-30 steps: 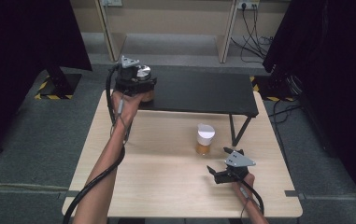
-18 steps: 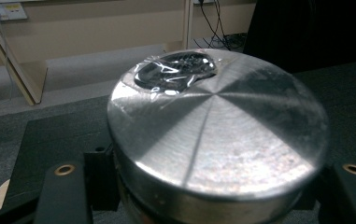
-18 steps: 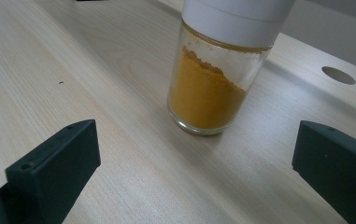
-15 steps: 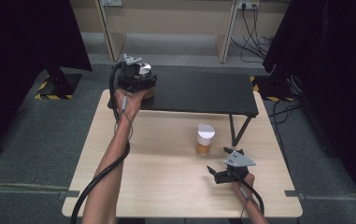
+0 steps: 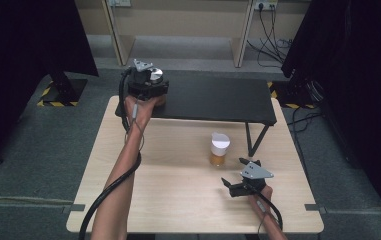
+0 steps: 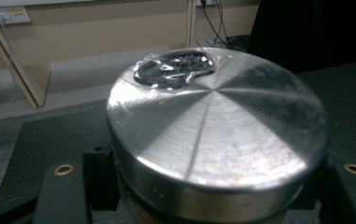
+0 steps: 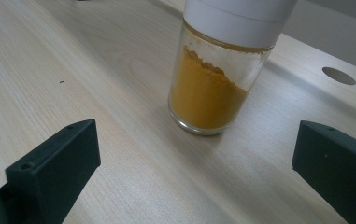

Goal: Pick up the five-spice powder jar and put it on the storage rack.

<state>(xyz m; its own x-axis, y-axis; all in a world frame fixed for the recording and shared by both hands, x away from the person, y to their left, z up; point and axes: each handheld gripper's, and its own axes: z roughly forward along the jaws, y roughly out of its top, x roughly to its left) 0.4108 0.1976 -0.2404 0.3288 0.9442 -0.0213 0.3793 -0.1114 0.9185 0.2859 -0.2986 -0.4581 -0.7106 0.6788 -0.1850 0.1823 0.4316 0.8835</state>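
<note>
A round brushed-metal tin [image 6: 217,130] with a crinkled clear film on its lid sits at the left end of a black raised shelf [image 5: 213,97]. My left gripper [image 5: 148,82] is shut on the tin, one black jaw pressed against each side [image 6: 208,186]. A glass spice jar [image 5: 219,149] with a white cap and orange powder [image 7: 208,93] stands upright on the wooden table [image 5: 168,190]. My right gripper [image 5: 232,172] rests low on the table just in front of the jar, open. Nothing lies between its jaws [image 7: 189,158].
The shelf stands on thin black legs [image 5: 255,137] over the table's far half. The table's right edge has a round cable hole [image 7: 338,75]. Dark curtains hang left and right, and wooden furniture with cables lines the back wall.
</note>
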